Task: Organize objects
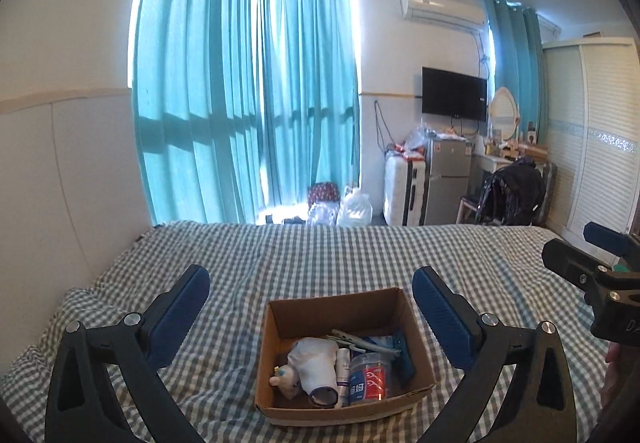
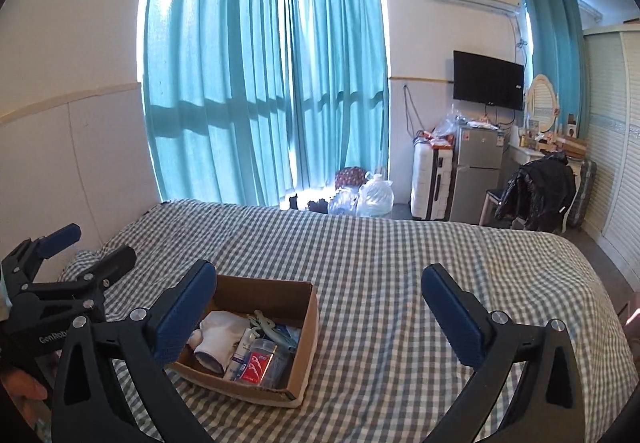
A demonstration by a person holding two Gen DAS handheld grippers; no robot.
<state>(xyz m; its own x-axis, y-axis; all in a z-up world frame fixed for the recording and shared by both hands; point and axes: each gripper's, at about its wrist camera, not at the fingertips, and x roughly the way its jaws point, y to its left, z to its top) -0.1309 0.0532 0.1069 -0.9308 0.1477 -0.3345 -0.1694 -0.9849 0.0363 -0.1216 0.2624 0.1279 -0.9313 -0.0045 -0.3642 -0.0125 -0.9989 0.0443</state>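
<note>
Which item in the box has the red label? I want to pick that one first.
The clear round tub at the near right of the cardboard box, with a red and blue label; the white sock and slim white tube beside it lack red.

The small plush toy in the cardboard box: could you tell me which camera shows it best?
The left wrist view: the plush toy lies unobstructed in the box. In the right wrist view, a gripper finger covers that corner.

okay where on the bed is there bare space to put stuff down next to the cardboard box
The checked bedsheet lies bare to the right of the cardboard box, across to the bed's right edge, and beyond the box toward the curtains. Left of the box is bare too. The box itself is crowded: white sock, floss jar, tube, clips.
</note>
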